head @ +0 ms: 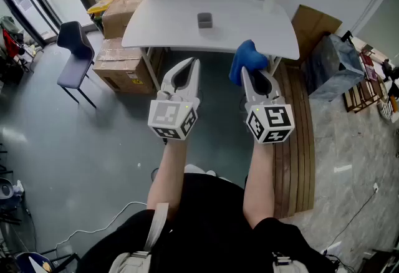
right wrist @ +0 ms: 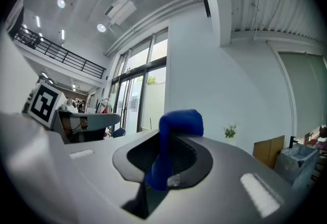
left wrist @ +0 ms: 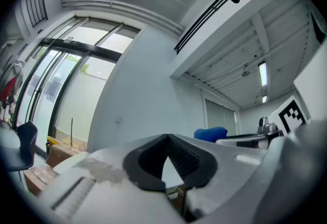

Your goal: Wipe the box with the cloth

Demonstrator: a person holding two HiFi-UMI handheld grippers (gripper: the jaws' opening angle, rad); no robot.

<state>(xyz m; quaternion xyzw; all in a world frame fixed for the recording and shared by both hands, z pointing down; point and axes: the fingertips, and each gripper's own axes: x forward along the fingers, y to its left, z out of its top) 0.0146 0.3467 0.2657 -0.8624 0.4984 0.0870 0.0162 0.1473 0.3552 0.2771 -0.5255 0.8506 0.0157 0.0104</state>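
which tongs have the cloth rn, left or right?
The right tongs: the blue cloth is pinched between their jaws and bunches up past the tips. The left tongs are shut with nothing between them.

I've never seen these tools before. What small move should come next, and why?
Probably carry the right tool forward toward the small grey box on the white table. Its jaws already clamp the blue cloth, yet both tools hang short of the table, with the box untouched. The left tool is shut and empty.
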